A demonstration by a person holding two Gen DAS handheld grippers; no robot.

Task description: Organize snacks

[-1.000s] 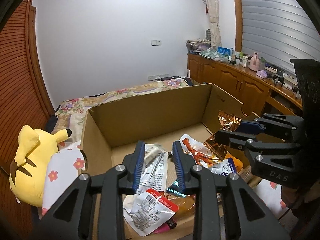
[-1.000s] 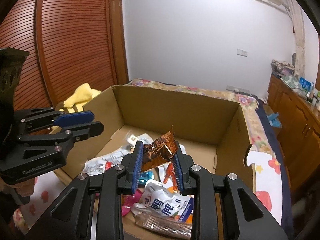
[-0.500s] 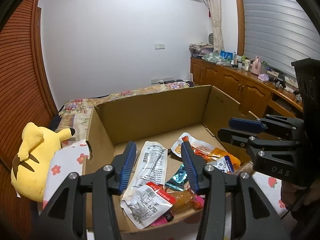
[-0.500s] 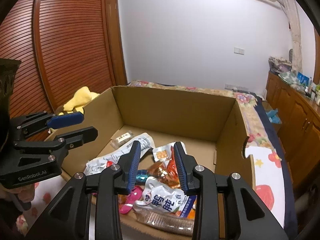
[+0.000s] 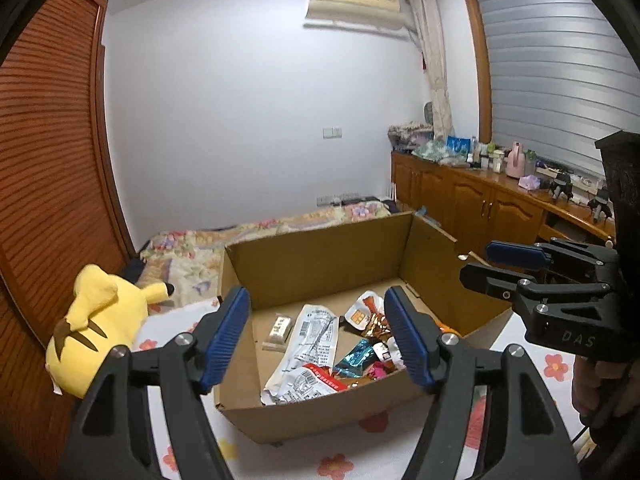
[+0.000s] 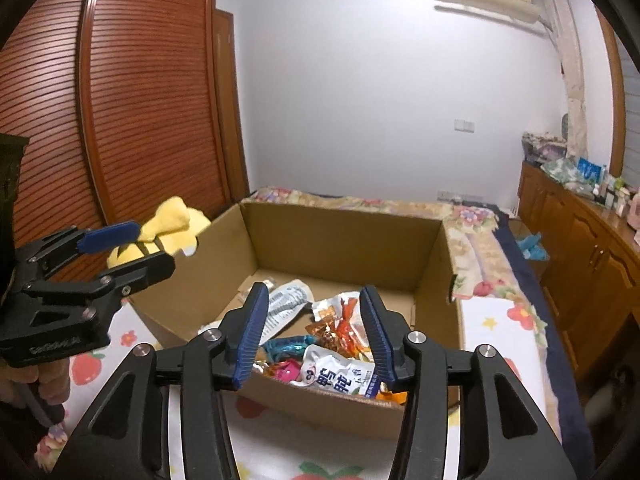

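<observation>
Over the box (image 5: 320, 264), both grippers emptied, withdrawn.

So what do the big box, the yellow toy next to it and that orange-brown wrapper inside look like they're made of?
Box: plain brown corrugated cardboard, matte, with creased folded corners. Yellow toy: soft plush fabric, fuzzy and stuffed-looking. Orange-brown wrapper: probably metallised plastic film, crinkled and glinting.

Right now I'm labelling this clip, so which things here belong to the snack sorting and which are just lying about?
Job: cardboard box; snack packets inside it; left gripper and right gripper, both open and empty.

Lying about: yellow plush toy; floral bedding; cluttered wooden cabinet.
</observation>
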